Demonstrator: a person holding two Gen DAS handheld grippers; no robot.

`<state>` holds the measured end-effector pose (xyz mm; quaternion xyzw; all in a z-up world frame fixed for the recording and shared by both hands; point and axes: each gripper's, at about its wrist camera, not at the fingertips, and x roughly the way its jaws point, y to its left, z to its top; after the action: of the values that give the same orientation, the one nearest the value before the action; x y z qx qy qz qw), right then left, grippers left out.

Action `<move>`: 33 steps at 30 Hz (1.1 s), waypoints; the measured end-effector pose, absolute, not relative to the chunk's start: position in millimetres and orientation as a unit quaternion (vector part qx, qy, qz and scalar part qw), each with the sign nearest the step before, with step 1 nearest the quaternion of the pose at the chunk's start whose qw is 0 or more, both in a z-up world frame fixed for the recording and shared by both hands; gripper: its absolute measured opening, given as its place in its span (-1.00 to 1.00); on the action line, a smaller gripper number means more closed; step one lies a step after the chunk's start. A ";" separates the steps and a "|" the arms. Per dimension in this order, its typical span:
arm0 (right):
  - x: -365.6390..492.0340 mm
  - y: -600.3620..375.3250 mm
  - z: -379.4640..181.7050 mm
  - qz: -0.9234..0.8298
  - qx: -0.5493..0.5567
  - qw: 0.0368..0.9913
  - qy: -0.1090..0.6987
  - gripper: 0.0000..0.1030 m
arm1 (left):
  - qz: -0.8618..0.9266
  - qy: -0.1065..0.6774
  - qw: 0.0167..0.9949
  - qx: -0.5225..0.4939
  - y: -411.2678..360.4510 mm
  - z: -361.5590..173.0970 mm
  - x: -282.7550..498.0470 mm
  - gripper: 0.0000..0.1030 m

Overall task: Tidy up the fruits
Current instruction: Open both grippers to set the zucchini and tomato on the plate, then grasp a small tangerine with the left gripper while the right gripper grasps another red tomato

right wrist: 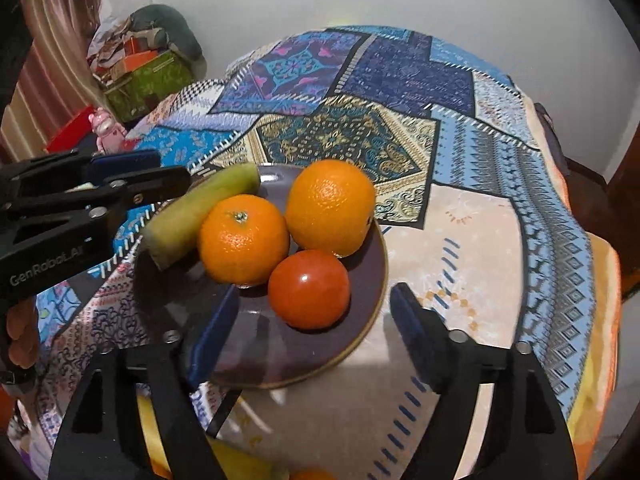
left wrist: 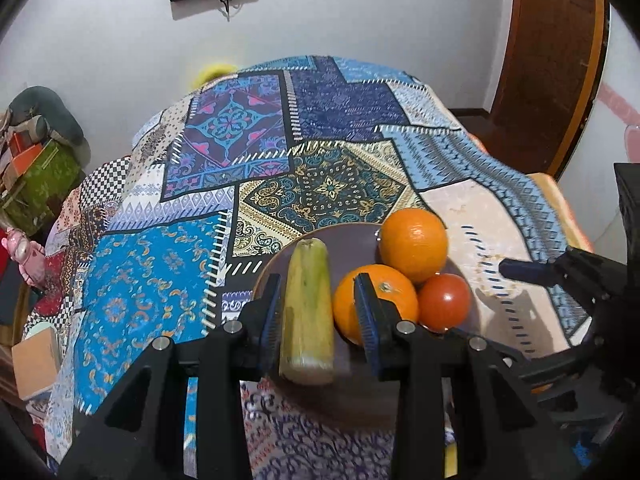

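Observation:
A dark plate [right wrist: 280,354] [left wrist: 352,240] on the patchwork cloth holds two oranges [right wrist: 244,238] [right wrist: 330,206], a red tomato [right wrist: 308,288] [left wrist: 444,300] and a yellow-green banana piece [right wrist: 188,216] [left wrist: 308,308]. In the left wrist view the banana shows between the jaws of my left gripper [left wrist: 318,280]. They stand a narrow way apart, and the right pad [left wrist: 364,312] is clear of the banana, in front of an orange [left wrist: 390,292]. My right gripper [right wrist: 316,290] is open wide, with the tomato between its fingertips and untouched.
The patterned cloth [right wrist: 460,240] covers a round table that drops away on all sides. Boxes and clutter [right wrist: 140,76] stand by the wall at the left, and a wooden door [left wrist: 548,60] is at the right. A person's hand [right wrist: 20,328] holds my left gripper [right wrist: 172,168].

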<state>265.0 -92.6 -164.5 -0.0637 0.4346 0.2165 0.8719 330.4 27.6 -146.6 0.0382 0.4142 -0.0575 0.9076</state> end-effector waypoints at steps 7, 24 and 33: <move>232.0 -108.4 -132.0 0.194 -0.068 0.894 0.397 0.94 | -0.063 0.400 0.914 0.021 32.8 -122.8 283.9 -0.30; 149.8 -136.8 -127.0 0.157 -0.042 0.904 0.394 1.00 | -0.073 0.415 0.906 -0.044 37.5 -122.3 167.0 -0.16; 125.1 -133.9 -163.2 0.169 -0.050 0.885 0.430 0.69 | -0.091 0.456 0.884 -0.050 14.1 -154.9 143.5 -0.14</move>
<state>125.1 -133.9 -163.2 -0.0500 0.4304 0.1689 0.8853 143.5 14.1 -154.9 -0.0502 0.4564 -0.0909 0.8837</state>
